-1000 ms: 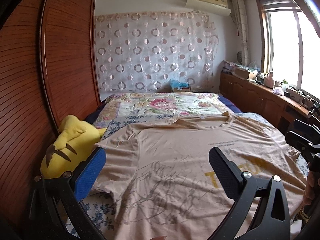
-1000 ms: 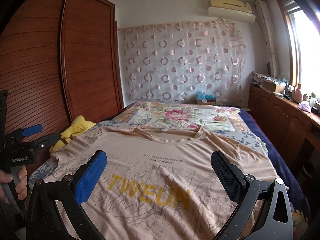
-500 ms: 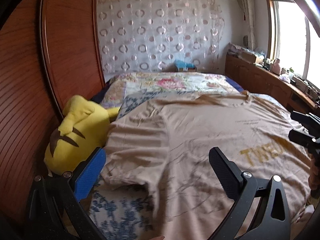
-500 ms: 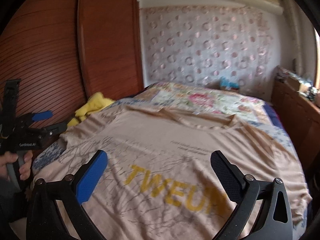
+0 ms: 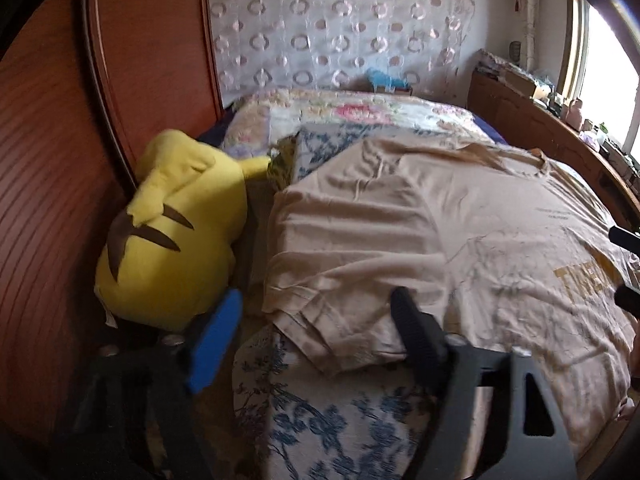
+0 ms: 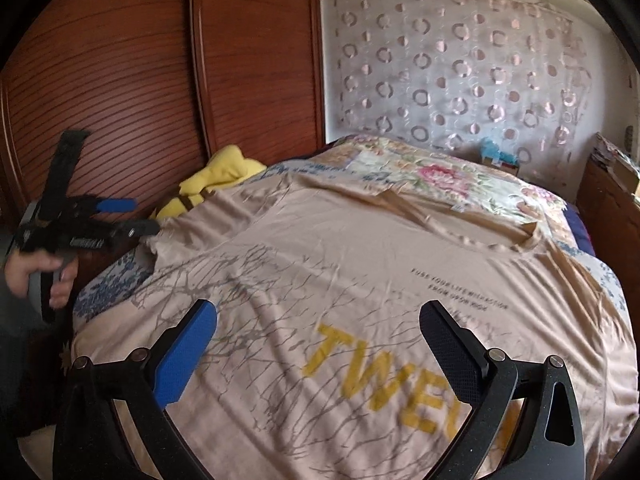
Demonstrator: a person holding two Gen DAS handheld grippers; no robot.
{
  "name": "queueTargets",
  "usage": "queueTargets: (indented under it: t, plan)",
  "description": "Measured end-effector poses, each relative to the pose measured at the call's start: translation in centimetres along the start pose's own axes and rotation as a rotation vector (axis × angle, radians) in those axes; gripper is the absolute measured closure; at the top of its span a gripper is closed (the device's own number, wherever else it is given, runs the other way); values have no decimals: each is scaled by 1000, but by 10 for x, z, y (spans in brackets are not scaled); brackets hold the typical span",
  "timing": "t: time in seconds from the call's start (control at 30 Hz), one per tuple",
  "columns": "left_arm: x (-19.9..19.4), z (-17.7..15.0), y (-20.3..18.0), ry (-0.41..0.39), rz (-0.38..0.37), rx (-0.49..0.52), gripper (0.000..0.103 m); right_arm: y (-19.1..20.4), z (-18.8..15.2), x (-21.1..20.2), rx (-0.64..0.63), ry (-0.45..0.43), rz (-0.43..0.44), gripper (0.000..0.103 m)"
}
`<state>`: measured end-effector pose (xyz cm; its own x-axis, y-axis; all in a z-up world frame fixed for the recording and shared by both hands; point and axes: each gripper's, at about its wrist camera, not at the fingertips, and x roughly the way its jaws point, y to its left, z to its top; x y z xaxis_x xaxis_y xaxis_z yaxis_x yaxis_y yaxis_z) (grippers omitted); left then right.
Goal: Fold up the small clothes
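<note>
A beige T-shirt (image 5: 472,240) with yellow "TWEUN" lettering lies spread face up on the bed; it also shows in the right wrist view (image 6: 360,288). My left gripper (image 5: 316,316) is open, its fingers straddling the edge of the shirt's left sleeve (image 5: 332,320). In the right wrist view the left gripper (image 6: 140,218) sits at that sleeve end. My right gripper (image 6: 316,336) is open and empty above the shirt's lower front, near the lettering.
A yellow plush toy (image 5: 168,232) lies left of the shirt against the wooden wardrobe (image 5: 60,140). A floral bedspread (image 5: 360,116) covers the bed. A wooden cabinet (image 5: 540,120) with clutter runs along the right wall under the window.
Both grippers moved left and tilted down. The left one came close to the shirt's left sleeve, its fingers now around the sleeve edge. The right one shifted over the lettering.
</note>
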<state>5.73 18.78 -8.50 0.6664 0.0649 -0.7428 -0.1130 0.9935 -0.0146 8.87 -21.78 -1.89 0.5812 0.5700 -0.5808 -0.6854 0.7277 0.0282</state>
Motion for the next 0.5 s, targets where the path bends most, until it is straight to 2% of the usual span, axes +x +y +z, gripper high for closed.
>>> queueTargets:
  t: [0.1,0.23,0.37,0.43,0.5]
  plan:
    - [12,2,2,26,20,14,41,1,2,-1,-10,13,5,2]
    - [20,4,5,56,42,41,60,2,4,0,-20,21,9,2]
    - [24,4,9,66,-7,62,72,2,2,-3,-20,23,12,2]
    - [23,5,9,66,-7,70,92,2,0,-3,-20,23,14,2]
    - [21,6,5,60,-5,87,98,2,0,-2,-21,26,10,2]
